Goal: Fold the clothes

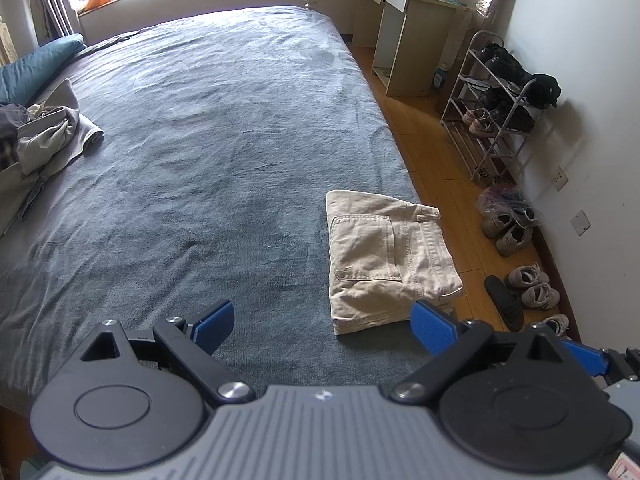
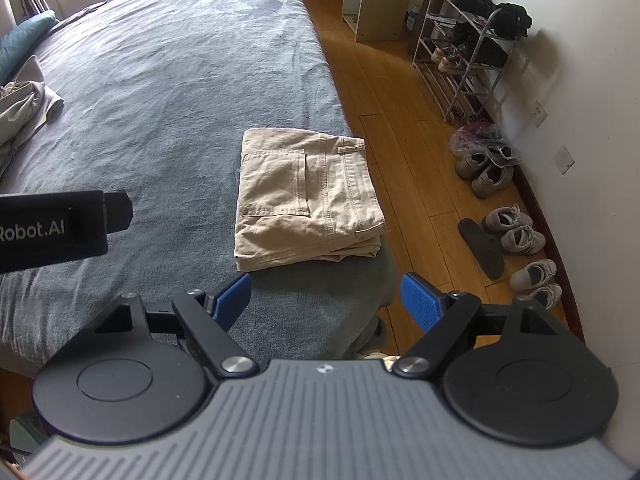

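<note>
Bedding dominates both views: a grey-blue bedspread (image 1: 208, 128) covers the whole bed, rumpled but mostly bare. At its far left side, near a teal pillow (image 1: 36, 68), a heap of unfolded clothes (image 1: 44, 136) lies in a loose grey tangle; the right wrist view catches only its edge.

Next in size, the khaki trousers (image 2: 304, 196) sit at the bed's near right corner, just beside the edge that drops to the wooden floor (image 2: 404, 128). They are folded into a compact, squared stack with the back pocket facing up and layered edges showing at the near side. That garment looks finished.

Beyond the bed stand a wire shoe rack (image 1: 496, 100) against the wall and several pairs of sneakers (image 2: 516, 236) on the floor.

Closest to the cameras, the left gripper (image 1: 324, 324) hovers above the bedspread with its blue fingers spread wide and nothing between them. The right gripper (image 2: 326, 300) is likewise spread apart and empty, poised just short of the trousers without touching them.

Judging from this, one piece is done and the heap at the far left is what remains, well apart from both grippers.
</note>
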Tool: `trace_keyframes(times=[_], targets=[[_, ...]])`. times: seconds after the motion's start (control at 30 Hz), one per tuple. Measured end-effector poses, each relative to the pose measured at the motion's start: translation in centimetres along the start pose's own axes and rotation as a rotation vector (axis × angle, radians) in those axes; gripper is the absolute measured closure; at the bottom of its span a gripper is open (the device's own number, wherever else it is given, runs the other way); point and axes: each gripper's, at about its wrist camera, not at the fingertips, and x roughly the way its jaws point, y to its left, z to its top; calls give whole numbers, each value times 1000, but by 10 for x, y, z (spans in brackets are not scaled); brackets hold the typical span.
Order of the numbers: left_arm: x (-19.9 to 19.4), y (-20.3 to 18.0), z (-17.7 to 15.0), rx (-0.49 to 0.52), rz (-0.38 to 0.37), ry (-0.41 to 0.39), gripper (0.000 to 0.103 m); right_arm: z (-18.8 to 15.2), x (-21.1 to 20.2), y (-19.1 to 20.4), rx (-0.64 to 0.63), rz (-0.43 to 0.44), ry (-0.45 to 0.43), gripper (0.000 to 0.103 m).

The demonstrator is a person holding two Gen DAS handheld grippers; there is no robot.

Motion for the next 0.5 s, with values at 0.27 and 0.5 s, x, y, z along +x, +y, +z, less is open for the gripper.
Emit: trace_keyframes(times=[0.27,0.5], targets=[[0,0,-1,-1,3,0,7,-1,-1,0,1,0,-1,21],[1,1,-1,-3,6,-1,7,0,0,0,2,1,0,21]])
